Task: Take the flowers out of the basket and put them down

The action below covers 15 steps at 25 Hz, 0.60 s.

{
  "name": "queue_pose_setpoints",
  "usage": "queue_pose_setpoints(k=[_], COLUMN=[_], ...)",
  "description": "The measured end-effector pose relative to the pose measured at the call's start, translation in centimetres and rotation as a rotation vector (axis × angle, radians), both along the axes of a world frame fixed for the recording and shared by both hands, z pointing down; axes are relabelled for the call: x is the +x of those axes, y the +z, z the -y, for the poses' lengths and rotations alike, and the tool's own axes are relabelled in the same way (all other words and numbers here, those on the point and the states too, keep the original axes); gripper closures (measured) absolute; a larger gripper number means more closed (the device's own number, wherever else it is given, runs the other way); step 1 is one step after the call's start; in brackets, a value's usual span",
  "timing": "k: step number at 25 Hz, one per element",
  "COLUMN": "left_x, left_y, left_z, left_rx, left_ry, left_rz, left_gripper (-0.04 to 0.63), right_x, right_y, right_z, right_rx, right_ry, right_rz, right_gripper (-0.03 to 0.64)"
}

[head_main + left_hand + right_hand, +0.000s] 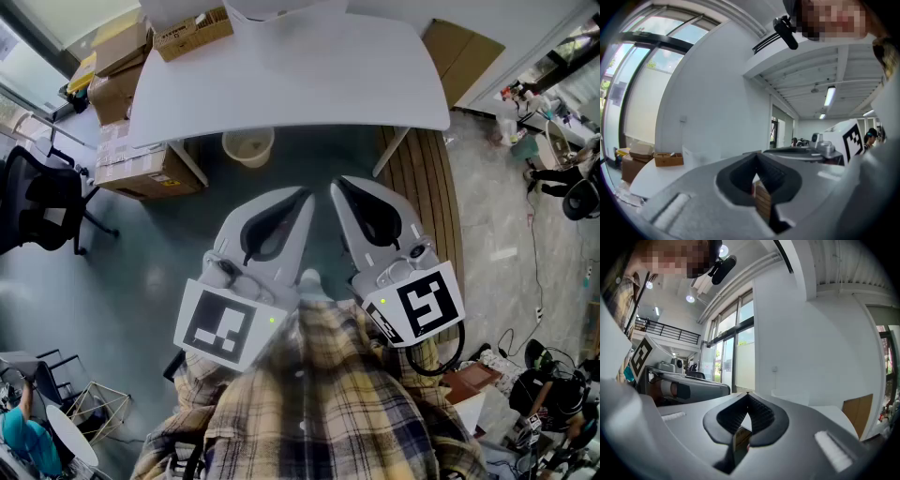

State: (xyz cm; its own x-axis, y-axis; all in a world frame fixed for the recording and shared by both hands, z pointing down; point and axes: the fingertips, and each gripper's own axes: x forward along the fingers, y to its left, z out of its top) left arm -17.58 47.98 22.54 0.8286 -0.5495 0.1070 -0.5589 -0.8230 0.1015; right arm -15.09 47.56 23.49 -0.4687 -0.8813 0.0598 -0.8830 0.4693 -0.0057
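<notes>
Head view: white table (281, 84); cardboard boxes (141, 171)

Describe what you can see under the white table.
A beige bucket stands partly under the white table's near edge, and a cardboard box pokes under its left end. The table covers whatever lies farther back.

left tool (302, 197) closed, right tool (339, 186) closed
</notes>
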Motion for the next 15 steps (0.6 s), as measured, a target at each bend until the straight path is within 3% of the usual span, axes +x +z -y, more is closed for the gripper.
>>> queue_pose_setpoints(k=[15], left_x=[1.2], left_y=[-0.5], left_z=[-1.7], left_rx=[0.017], left_ry=[-0.016], left_rz=[-0.018], left_gripper=[0.594], right_x=[1.6], right_y=[-0.5], right_z=[-1.9], right_rx=[0.023], right_ry=[0.003], right_rz=[0.001], right_gripper=[0.612])
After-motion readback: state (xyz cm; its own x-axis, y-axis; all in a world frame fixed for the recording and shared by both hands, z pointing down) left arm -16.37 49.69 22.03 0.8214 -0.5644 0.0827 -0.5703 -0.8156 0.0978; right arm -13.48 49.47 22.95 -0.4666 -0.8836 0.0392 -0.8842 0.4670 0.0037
